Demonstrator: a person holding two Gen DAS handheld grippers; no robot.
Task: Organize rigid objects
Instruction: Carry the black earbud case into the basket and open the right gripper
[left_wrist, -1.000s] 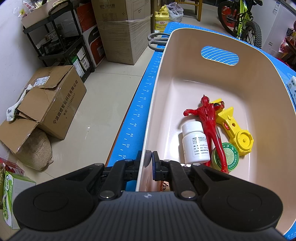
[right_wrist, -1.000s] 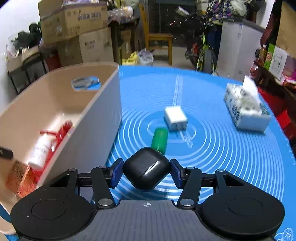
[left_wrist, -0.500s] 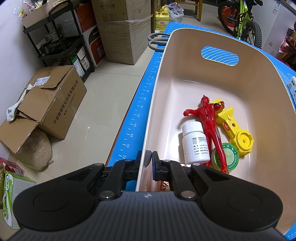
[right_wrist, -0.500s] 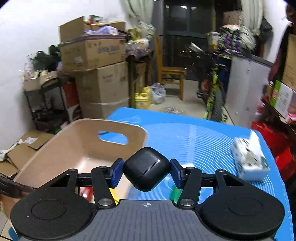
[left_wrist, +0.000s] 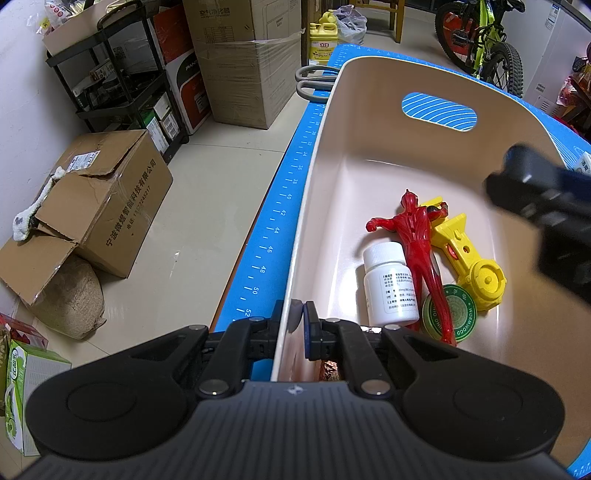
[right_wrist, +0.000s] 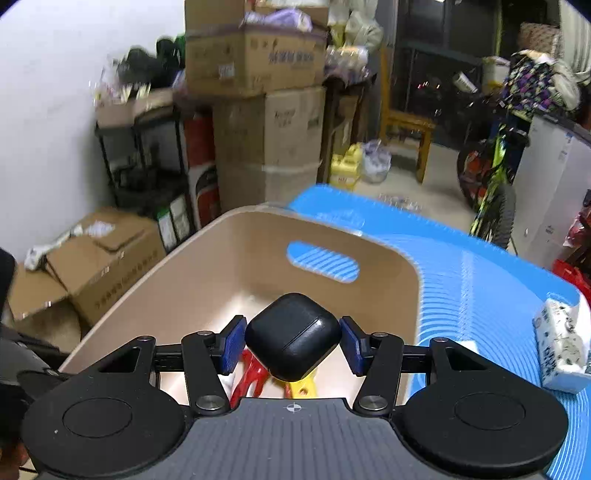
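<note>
Cluttered storeroom, blue mat. Beige bin: near rim pinched by left gripper, likely to steady it. Right gripper: fingers clamped on black earbud case, poised over bin interior for deposit beside red figure and pill bottle.

Black earbud case above beige bin

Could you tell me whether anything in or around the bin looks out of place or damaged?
Nothing stands out. The beige bin sits upright, its toys and white bottle lie loosely, and the black case is held level in the right tool.
</note>
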